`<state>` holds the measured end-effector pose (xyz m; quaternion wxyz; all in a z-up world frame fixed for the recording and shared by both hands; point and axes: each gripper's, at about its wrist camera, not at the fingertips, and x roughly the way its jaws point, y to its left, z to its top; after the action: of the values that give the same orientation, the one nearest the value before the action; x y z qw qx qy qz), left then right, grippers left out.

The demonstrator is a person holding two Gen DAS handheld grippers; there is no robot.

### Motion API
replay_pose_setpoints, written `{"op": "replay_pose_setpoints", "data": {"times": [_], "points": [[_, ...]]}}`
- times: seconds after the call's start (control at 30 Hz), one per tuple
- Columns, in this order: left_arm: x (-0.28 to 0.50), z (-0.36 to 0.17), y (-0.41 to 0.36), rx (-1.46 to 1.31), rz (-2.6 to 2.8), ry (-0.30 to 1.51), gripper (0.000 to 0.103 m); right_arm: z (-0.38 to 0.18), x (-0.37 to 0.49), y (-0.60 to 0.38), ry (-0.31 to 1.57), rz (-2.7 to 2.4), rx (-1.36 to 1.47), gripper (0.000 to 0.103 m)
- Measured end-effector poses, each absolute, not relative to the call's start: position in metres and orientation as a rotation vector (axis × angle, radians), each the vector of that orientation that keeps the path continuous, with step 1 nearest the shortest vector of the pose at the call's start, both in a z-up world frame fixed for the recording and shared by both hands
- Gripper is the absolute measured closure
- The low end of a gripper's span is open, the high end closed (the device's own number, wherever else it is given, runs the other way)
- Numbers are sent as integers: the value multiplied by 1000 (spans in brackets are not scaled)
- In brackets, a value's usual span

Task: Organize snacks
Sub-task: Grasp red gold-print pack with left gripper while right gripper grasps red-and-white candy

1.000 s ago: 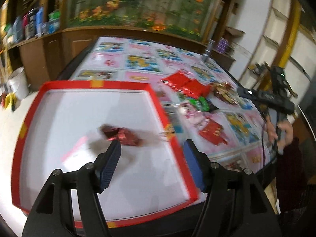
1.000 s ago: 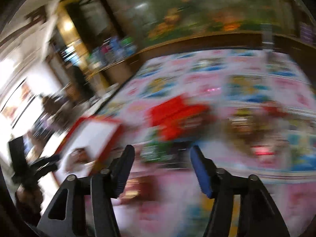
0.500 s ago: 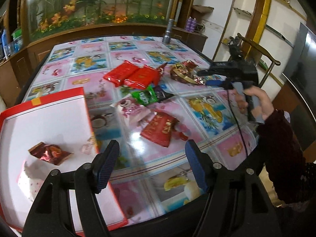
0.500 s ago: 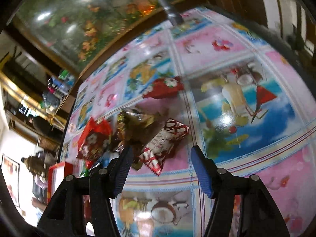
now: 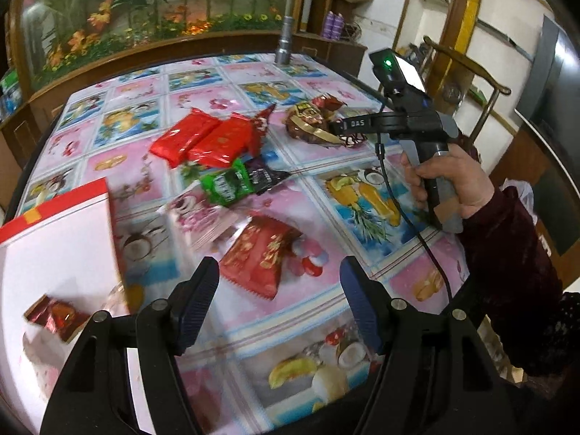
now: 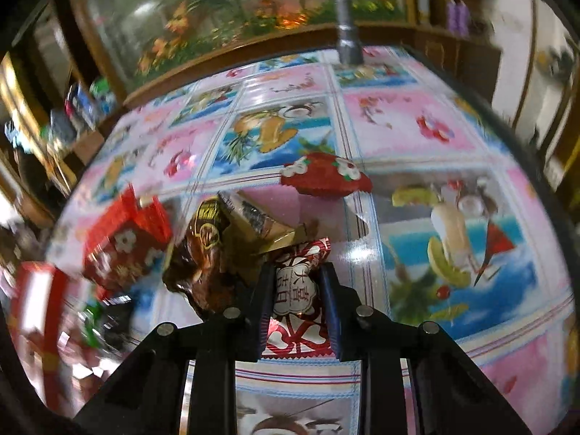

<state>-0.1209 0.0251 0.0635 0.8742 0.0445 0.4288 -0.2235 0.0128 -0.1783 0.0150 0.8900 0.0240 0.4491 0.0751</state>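
Note:
My left gripper (image 5: pixel 279 286) is open and empty, hovering just in front of a red gold-printed snack packet (image 5: pixel 259 253) on the table. A red-rimmed white tray (image 5: pixel 54 232) lies at its left and holds a small red foil packet (image 5: pixel 56 317). My right gripper (image 6: pixel 295 279) is shut on a red-and-white snack packet (image 6: pixel 295 290) beside a brown and gold bag (image 6: pixel 206 250). In the left wrist view the right gripper (image 5: pixel 339 128) sits at that snack pile (image 5: pixel 308 125).
Two red bars (image 5: pixel 203 137), a green packet (image 5: pixel 226 185), a dark packet (image 5: pixel 262 177) and a pink packet (image 5: pixel 201 217) lie mid-table. A red flowered packet (image 6: pixel 326 177) lies further back. A metal post (image 5: pixel 284 41) stands at the far edge. A chair (image 5: pixel 471 79) stands right.
My left gripper swung right, from over the tray to the red gold-printed packet. My right gripper moved in on the far pile and closed on the red-and-white packet.

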Motion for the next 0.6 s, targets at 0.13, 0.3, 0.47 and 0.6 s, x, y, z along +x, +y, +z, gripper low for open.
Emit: {"op": "replay_pose_setpoints", "data": {"times": [0.13, 0.3, 0.47, 0.6], "points": [[-102, 53, 8, 128, -470, 940, 34, 15, 10, -183, 932, 158, 49, 75], [-85, 36, 2, 114, -464, 1006, 35, 16, 8, -196, 935, 159, 93, 75], [-77, 30, -2, 133, -452, 1011, 35, 16, 8, -197, 936, 155, 84, 75], [-73, 35, 2, 125, -438, 997, 35, 17, 8, -199, 940, 158, 93, 75]]}}
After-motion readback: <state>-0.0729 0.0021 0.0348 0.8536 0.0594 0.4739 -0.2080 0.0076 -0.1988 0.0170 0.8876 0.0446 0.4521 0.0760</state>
